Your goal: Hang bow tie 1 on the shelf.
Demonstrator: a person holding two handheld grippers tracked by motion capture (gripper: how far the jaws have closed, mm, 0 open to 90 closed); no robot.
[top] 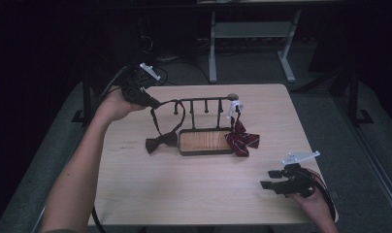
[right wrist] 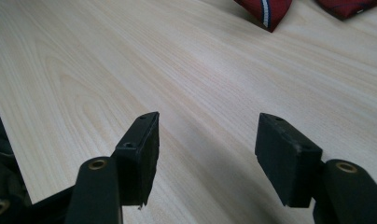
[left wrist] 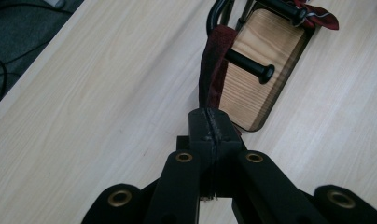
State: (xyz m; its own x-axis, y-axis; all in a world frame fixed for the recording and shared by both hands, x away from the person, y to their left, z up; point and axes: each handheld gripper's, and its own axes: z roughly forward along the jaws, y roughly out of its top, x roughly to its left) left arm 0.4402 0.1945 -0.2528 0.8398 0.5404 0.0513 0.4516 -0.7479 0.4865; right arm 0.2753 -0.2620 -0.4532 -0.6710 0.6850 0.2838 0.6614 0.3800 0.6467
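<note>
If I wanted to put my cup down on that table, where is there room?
The near half of the table, between the rack and the person's edge, is bare up to the right gripper. The left side beyond the dark bow tie is also free. Around the rack, both ties and the striped red bow crowd it.

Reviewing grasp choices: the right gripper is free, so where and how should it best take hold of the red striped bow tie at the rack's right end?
Probably the strap of the red striped bow tie, where it rises to its peg on the rack. That stretch hangs clear of the table, so the open right gripper could close across it from the person's side. The bow lies flat, harder to pinch.
</note>
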